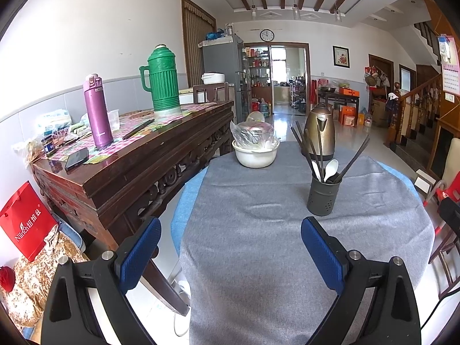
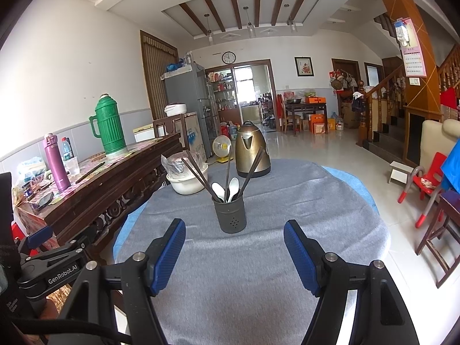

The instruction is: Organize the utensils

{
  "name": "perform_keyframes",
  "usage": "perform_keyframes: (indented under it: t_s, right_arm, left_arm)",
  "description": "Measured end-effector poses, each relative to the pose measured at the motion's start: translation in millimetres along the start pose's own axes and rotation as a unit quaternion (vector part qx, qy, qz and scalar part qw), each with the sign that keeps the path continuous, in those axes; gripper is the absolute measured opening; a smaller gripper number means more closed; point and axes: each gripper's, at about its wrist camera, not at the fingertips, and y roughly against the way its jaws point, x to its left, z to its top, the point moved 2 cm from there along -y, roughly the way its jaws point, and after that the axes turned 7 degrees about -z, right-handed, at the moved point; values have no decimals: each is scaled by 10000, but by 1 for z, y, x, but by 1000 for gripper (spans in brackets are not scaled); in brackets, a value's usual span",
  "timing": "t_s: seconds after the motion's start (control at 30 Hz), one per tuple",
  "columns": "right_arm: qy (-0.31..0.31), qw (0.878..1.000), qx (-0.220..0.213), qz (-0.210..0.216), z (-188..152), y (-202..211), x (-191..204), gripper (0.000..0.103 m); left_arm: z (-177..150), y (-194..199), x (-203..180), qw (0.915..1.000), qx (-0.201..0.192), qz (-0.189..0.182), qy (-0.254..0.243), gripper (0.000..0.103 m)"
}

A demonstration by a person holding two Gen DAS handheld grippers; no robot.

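Right wrist view: right tool (image 2: 233, 251) wide open, empty, facing holder (image 2: 230, 214).
Left tool (image 1: 230, 244): open, empty.
Advice: chopsticks (image 2: 195, 172) and spoons (image 2: 218, 191) look housed; withdraw without bumping.

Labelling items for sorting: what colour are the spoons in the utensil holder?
White. The spoons stand among dark chopsticks in the utensil holder; clearest in the right wrist view.

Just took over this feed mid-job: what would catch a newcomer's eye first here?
The dark utensil holder stands mid-table on the grey cloth, bristling with chopsticks and white spoons. Behind it sit a brass-coloured kettle and a white basin. Both the left gripper and right gripper hover open and empty; a green thermos tops the wooden sideboard at left.
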Motion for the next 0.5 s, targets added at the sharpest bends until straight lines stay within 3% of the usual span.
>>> perform_keyframes:
  t_s: [0.5]
  right_arm:
    - [71, 10000, -7, -61, 15, -22, 6, 74]
  left_arm:
    - [6, -18, 15, 9997, 104, 129, 155, 98]
